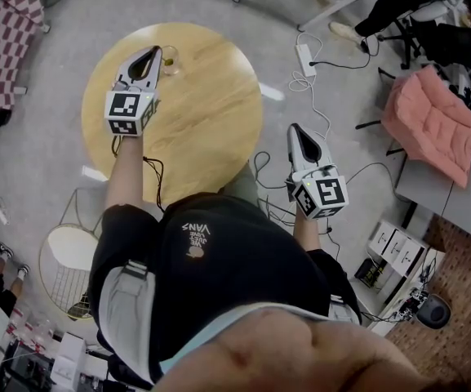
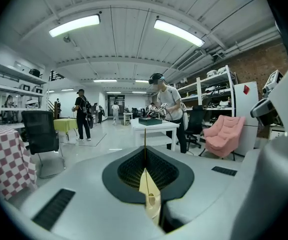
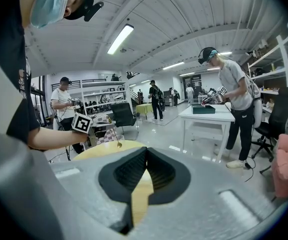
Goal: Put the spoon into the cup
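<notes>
Your left gripper (image 2: pixel 144 149) has its jaws pressed together on the thin golden stem of the spoon (image 2: pixel 150 200). The stem runs between the two dark pads, and a short piece of it comes out beyond the tips. In the right gripper view the spoon (image 3: pixel 118 141) hangs from this gripper a little tilted, with a small rounded end at the bottom, over the round wooden table (image 3: pixel 96 150). In the head view the tip of the left gripper (image 1: pixel 156 51) is over the far part of the table (image 1: pixel 211 113), just beside the glass cup (image 1: pixel 170 59). The cup stands upright on the table near its far edge. The spoon is too thin to make out in the head view, so I cannot tell if it touches the cup or is only near it. Your right gripper (image 3: pixel 146 150) has its jaws closed together, and nothing is between them. In the head view you hold this gripper (image 1: pixel 294 127) off the table, at its right side, above the grey floor and well apart from the cup. Farther out, a white power strip (image 1: pixel 305 58) with cables lies on the floor, a pink cushioned seat (image 1: pixel 431 121) is at the right, and a red-and-white checked cloth (image 1: pixel 2 39) is at the left.
</notes>
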A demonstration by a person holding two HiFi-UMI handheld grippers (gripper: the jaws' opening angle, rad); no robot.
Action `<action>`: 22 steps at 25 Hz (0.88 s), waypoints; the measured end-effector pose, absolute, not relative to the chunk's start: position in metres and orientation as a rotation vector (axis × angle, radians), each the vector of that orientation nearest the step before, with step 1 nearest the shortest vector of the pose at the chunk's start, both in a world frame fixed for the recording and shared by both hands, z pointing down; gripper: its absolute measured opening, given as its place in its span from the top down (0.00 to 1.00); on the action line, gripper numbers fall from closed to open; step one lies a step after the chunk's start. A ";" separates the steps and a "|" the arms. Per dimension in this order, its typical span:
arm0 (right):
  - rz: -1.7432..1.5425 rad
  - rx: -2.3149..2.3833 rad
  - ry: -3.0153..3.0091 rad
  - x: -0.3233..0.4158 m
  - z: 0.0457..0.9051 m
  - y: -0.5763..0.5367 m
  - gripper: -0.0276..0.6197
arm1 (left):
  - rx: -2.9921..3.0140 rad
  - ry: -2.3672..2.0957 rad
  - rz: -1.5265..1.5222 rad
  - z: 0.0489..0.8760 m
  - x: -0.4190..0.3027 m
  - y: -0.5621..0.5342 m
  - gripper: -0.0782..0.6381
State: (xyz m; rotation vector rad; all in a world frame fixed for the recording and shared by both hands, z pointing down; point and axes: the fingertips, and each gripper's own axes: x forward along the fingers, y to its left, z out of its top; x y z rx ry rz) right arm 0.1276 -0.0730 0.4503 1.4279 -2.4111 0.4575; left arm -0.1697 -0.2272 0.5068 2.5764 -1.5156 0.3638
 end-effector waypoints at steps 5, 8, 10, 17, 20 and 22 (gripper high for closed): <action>0.456 1.421 -2.411 0.128 0.450 -0.075 0.96 | 2.548 -1.501 0.372 0.518 -0.170 -0.228 0.88; 0.456 1.417 -2.409 0.128 0.451 -0.075 0.96 | 2.541 -1.491 0.385 0.524 -0.168 -0.230 0.88; 0.457 1.415 -2.409 0.128 0.452 -0.075 0.96 | 2.529 -1.489 0.389 0.529 -0.169 -0.231 0.88; 0.461 1.424 -2.402 0.130 0.452 -0.075 0.96 | 2.506 -1.475 0.396 0.538 -0.169 -0.235 0.87; 0.463 1.422 -2.403 0.129 0.453 -0.076 0.96 | 2.494 -1.471 0.404 0.545 -0.170 -0.236 0.87; 0.464 1.419 -2.404 0.129 0.453 -0.076 0.96 | 2.489 -1.468 0.410 0.547 -0.171 -0.236 0.87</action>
